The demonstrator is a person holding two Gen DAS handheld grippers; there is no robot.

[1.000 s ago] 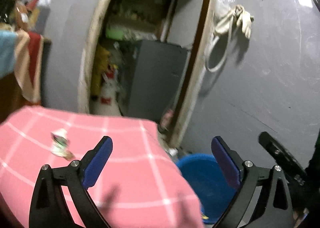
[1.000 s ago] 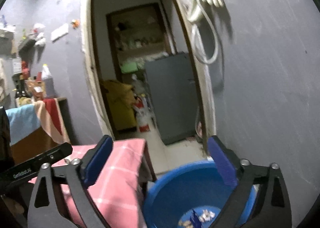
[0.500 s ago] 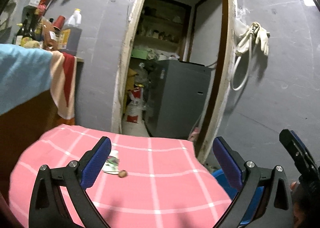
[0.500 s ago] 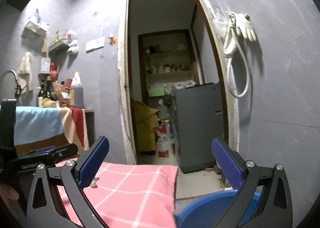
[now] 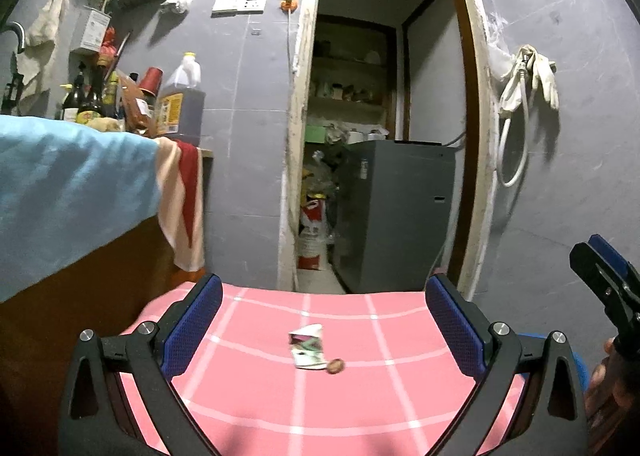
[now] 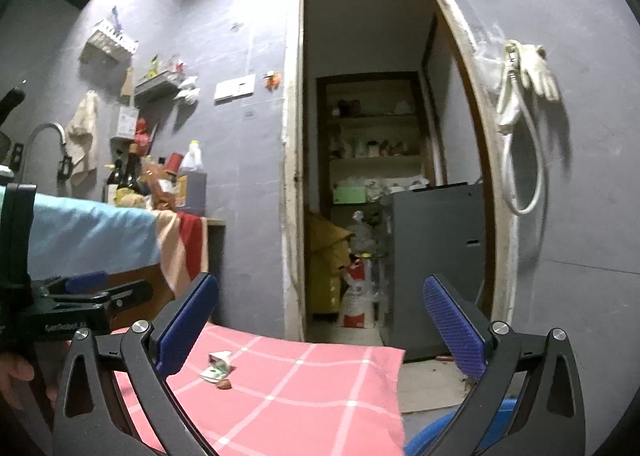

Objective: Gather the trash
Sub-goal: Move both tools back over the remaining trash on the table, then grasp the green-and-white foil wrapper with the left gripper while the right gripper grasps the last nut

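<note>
A crumpled white wrapper (image 5: 307, 346) and a small brown scrap (image 5: 335, 365) beside it lie on the pink checked tablecloth (image 5: 248, 388). My left gripper (image 5: 322, 328) is open and empty, held above the cloth with the wrapper ahead between its jaws. The wrapper (image 6: 218, 366) and scrap (image 6: 224, 384) also show in the right wrist view. My right gripper (image 6: 320, 328) is open and empty, to the right of the trash. A blue basin (image 6: 434, 436) sits on the floor by the table's right edge; its rim (image 5: 534, 336) shows in the left wrist view.
A counter with a blue towel (image 5: 68, 192), a striped cloth (image 5: 182, 196) and several bottles (image 5: 176, 100) stands at the left. An open doorway (image 5: 380, 152) leads to a storeroom with a grey cabinet (image 5: 396, 212). A hose and gloves (image 5: 524, 88) hang on the right wall.
Both grippers have swung left and up, away from the blue basin and towards the table. The wrapper now sits centred between the left gripper's jaws. Both stayed open.
</note>
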